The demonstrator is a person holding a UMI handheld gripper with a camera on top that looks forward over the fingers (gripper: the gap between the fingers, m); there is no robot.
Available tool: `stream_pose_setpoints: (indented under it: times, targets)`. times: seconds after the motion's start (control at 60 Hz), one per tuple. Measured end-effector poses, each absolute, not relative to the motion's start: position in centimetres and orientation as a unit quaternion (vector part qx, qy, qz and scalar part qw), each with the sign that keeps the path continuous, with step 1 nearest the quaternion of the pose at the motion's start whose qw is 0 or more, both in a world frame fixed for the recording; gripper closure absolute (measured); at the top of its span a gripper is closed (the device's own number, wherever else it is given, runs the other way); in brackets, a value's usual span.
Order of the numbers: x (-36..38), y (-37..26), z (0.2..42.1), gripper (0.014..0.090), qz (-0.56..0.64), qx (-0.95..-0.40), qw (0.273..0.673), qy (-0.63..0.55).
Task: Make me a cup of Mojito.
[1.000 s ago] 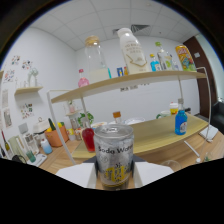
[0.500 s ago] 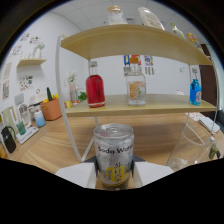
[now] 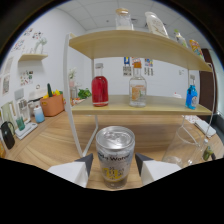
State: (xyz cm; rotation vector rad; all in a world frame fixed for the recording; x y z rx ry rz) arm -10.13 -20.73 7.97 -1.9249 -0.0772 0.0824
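Observation:
A silver soda water can with a yellow patch on its label stands upright between my fingers. My gripper is shut on it, one pad pressing each side. Ahead stands a wooden two-tier shelf. On its lower board sit a bottle of red liquid, a clear bottle with an orange label and cap and a blue bottle further right. A clear glass with something green at its edge stands on the table just right of the can.
More bottles and jars stand on the shelf's top board. To the left are an orange pot, green leaves, small cups on a white tray and a black mug. The shelf's white legs rise close ahead.
The can stays gripped while the view has moved closer to the shelf and lower; the shelf's lower board and its bottles now loom larger, and the glass has appeared on the right.

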Motion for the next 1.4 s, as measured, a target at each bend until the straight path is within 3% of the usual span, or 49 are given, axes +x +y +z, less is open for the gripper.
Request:
stream_pose_setpoints:
  times: [0.067, 0.333, 0.617, 1.017, 1.4]
  targets:
    - [-9.9, -21.9, 8.8, 0.0178, 0.026, -0.828, 0.558, -0.038]
    - [-9.3, -29.8, 15.0, 0.0188, 0.019, -0.839, 0.543, -0.034]
    - [-5.5, -36.4, 18.2, 0.019, 0.002, -0.853, 0.522, -0.009]
    - [2.6, -37.6, 19.0, 0.019, -0.022, -0.862, 0.506, 0.003]
    - [5.1, -36.7, 18.8, 0.0192, 0.004, -0.871, 0.492, 0.001]
